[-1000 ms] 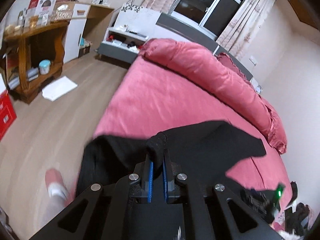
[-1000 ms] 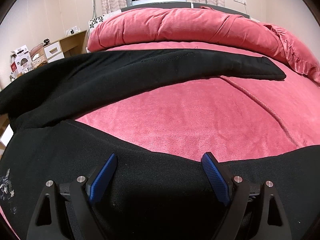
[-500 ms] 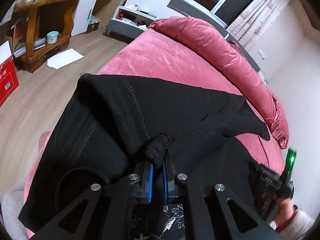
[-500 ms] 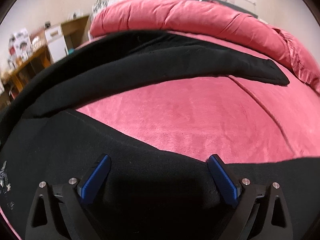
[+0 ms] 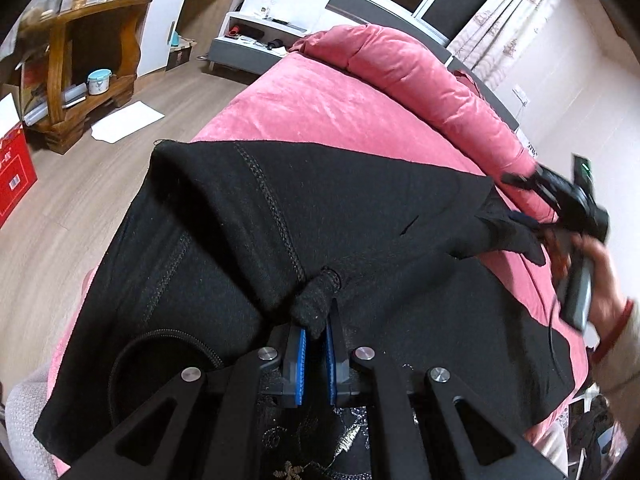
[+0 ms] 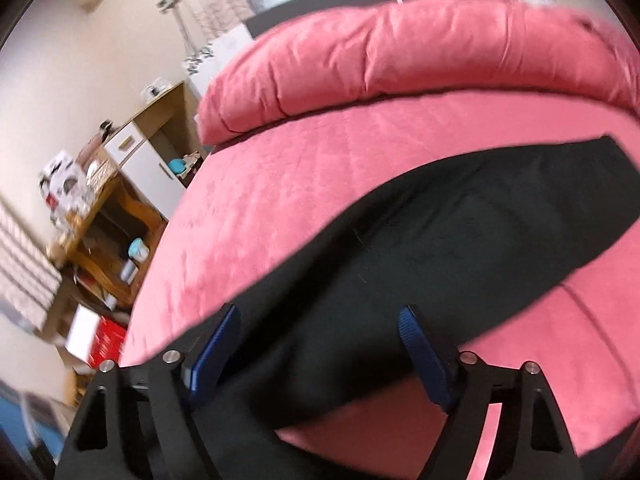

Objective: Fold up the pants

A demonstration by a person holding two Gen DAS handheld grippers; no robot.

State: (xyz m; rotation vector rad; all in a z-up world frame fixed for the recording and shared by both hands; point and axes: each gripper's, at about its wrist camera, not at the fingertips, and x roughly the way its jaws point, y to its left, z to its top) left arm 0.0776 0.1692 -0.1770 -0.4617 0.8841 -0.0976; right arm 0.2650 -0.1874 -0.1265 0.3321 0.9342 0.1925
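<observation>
1. Left wrist view: the left gripper (image 5: 316,330) is clenched on a bunched fold of the black pants (image 5: 248,216), and its blue pads are almost together with the cloth between them.
2. The pants lie spread over the pink bed (image 5: 320,108), with one leg folded across the other.
3. At the right edge, a hand (image 5: 600,280) holds the right gripper (image 5: 560,200), blurred, near the end of a pant leg.
4. Right wrist view: the right gripper (image 6: 320,344) holds nothing; its jaws stand wide and are closing, above the black cloth (image 6: 460,224).
5. A pink duvet (image 6: 400,60) lies rolled at the far side of the bed.
</observation>
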